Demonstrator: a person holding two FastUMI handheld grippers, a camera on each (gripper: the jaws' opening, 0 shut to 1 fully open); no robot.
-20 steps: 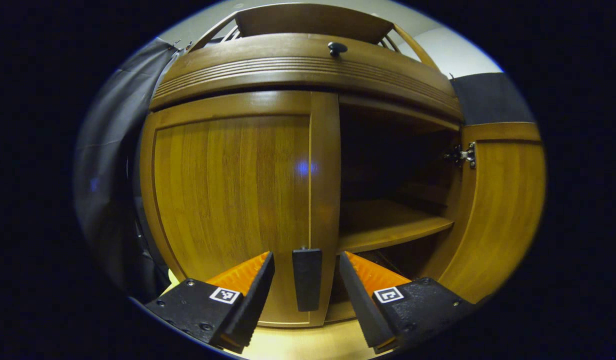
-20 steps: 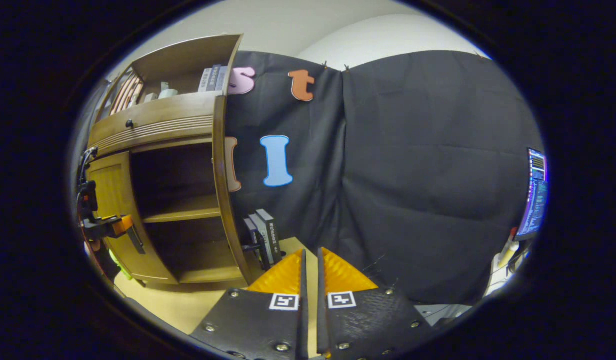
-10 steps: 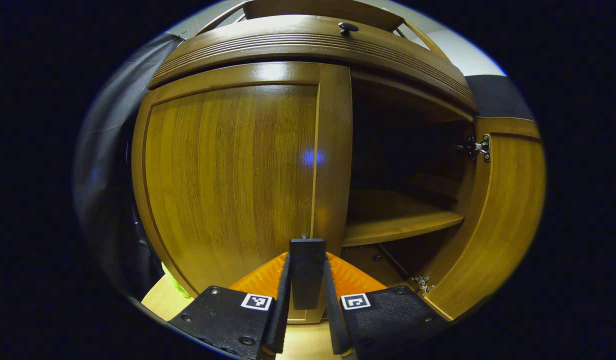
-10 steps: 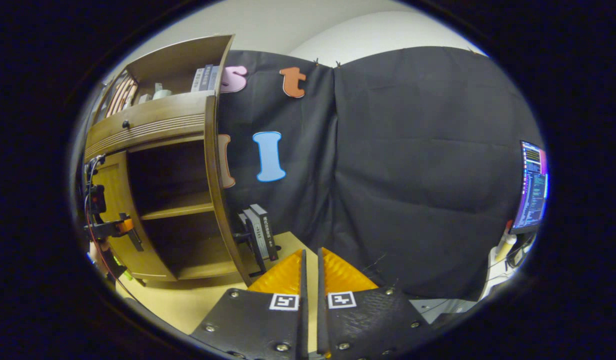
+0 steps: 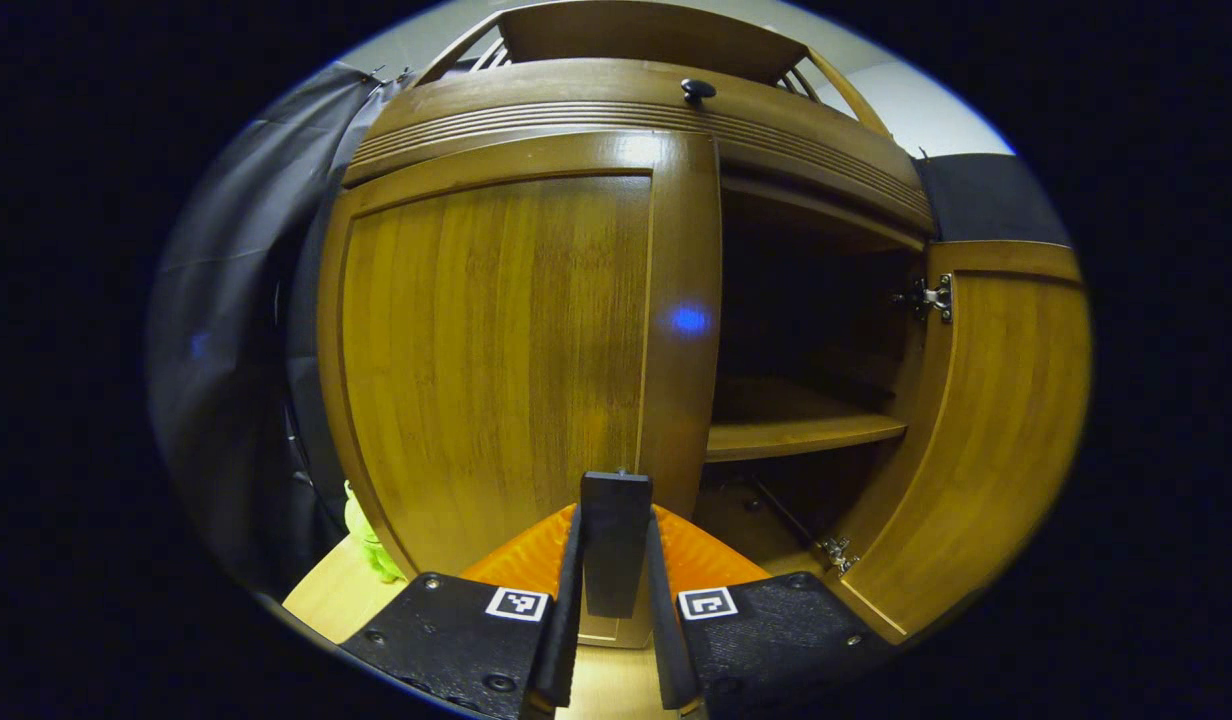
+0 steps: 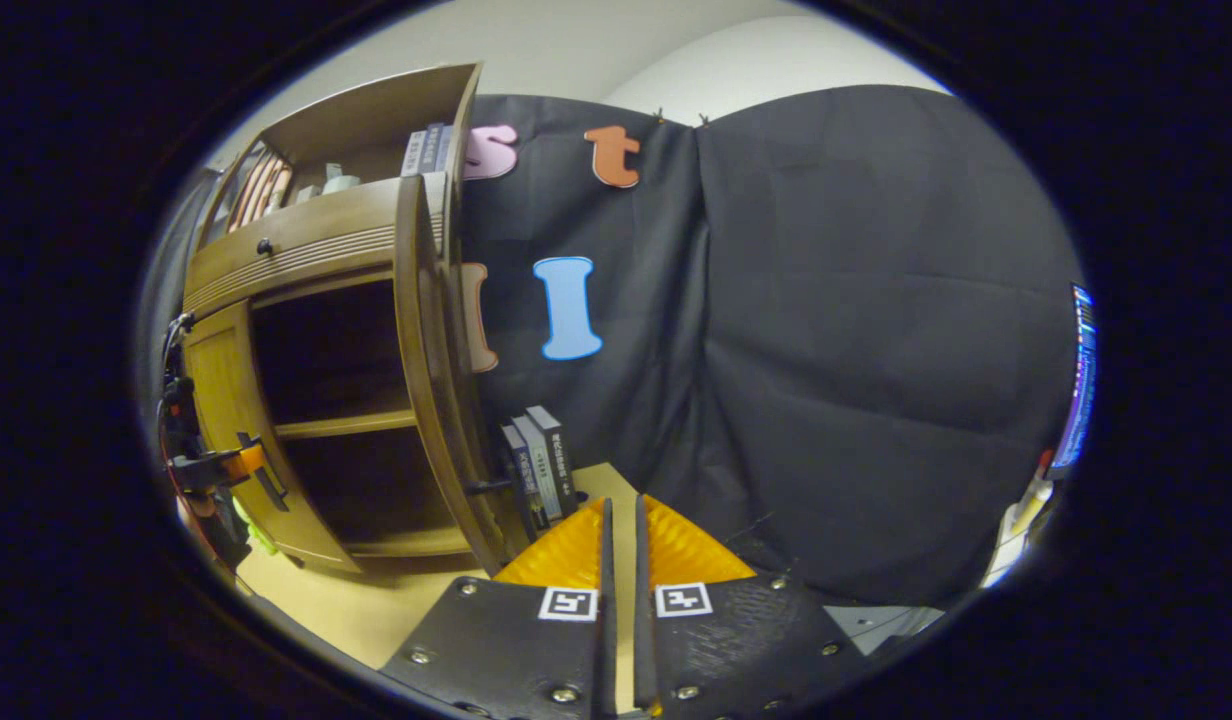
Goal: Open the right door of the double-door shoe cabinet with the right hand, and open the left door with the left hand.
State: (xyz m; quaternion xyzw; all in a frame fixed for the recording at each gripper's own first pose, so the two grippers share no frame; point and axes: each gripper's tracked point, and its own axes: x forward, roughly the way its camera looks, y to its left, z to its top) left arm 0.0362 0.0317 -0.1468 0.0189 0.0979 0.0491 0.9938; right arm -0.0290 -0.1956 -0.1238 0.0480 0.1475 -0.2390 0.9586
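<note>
In the left gripper view, my left gripper [image 5: 616,520] is shut on the black upright handle [image 5: 616,560] at the inner edge of the brown wooden left door [image 5: 496,340]. That door stands slightly out from the cabinet front. The right door [image 5: 986,420] is swung wide open, showing a dark interior with a shelf [image 5: 801,435]. In the right gripper view, my right gripper [image 6: 621,505] is shut with nothing between its fingers, away from the cabinet. The right door [image 6: 431,370] appears edge-on there. Far left, the left gripper [image 6: 238,465] is at the left door [image 6: 216,390].
A drawer with a dark knob [image 5: 698,90] runs above the doors. Several books [image 6: 541,460] lean on the floor behind the open right door. A green object [image 5: 368,530] lies by the cabinet's left foot. A monitor [image 6: 1076,390] glows at the far right.
My left gripper went from open around the handle to shut on it. The left door has since begun to swing outward. The right gripper stayed shut and only drifted a little.
</note>
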